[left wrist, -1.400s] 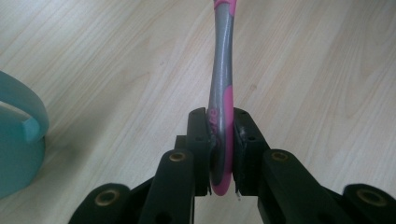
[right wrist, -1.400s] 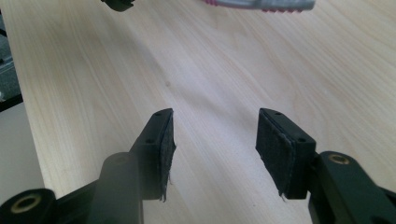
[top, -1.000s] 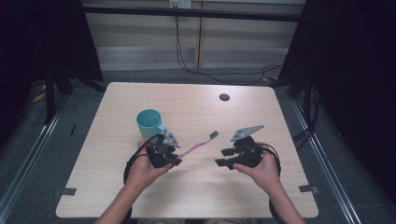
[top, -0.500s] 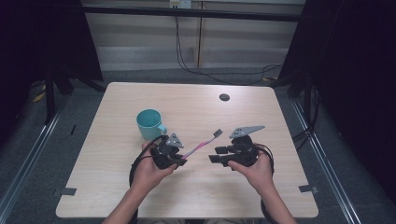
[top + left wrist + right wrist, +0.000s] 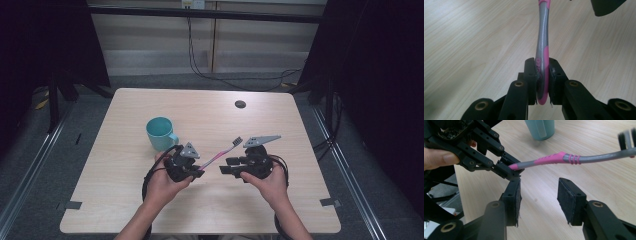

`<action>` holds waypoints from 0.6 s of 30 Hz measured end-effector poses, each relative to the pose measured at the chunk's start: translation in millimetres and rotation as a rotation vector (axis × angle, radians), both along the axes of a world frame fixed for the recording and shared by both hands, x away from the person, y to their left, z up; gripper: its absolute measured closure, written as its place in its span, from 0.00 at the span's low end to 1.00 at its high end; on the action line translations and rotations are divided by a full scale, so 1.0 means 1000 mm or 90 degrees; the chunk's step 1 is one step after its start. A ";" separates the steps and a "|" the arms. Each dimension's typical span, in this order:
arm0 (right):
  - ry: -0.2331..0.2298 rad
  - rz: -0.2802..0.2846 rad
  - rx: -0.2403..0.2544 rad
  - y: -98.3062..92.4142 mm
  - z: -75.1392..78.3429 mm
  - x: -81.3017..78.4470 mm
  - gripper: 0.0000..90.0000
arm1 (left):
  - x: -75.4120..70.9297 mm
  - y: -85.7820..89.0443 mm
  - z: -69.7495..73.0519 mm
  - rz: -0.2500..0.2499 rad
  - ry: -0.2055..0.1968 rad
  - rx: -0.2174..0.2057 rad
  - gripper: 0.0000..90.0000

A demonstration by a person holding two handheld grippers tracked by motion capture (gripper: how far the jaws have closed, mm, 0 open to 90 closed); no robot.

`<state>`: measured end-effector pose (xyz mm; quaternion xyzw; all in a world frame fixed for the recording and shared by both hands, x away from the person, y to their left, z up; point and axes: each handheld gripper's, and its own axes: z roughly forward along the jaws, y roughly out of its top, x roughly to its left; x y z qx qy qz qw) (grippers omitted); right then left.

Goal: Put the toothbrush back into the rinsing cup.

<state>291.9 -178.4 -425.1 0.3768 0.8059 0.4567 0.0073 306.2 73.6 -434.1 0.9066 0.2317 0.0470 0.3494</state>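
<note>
While the toothbrush point(image 5: 542, 52) is running out past the top edge of my left gripper view, hiding its bristles there, I am clamping its pink handle end between the jaws of my left gripper point(image 5: 196, 173). My right gripper point(image 5: 226, 167) is hovering level just beside it, its jaws having just been narrowing, nothing between the pads. The grey-and-pink brush is slanting above the worktop point(image 5: 280, 125), near a teal mug point(image 5: 160, 133).
</note>
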 end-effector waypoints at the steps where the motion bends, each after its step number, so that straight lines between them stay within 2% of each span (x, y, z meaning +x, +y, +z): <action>1: -0.002 0.002 0.011 0.000 -0.001 0.001 0.60 | -0.001 -0.001 0.000 0.000 -0.001 0.001 0.89; 7: 0.009 -0.007 0.031 -0.002 -0.003 0.002 0.60 | -0.002 -0.002 0.001 -0.001 -0.004 -0.004 0.89; 11: 0.009 -0.001 0.038 -0.001 -0.002 0.003 0.60 | -0.002 -0.004 0.001 -0.003 -0.001 -0.004 0.89; 18: 0.013 0.004 0.040 0.002 -0.003 0.003 0.59 | -0.004 -0.008 -0.002 -0.007 0.003 -0.011 0.89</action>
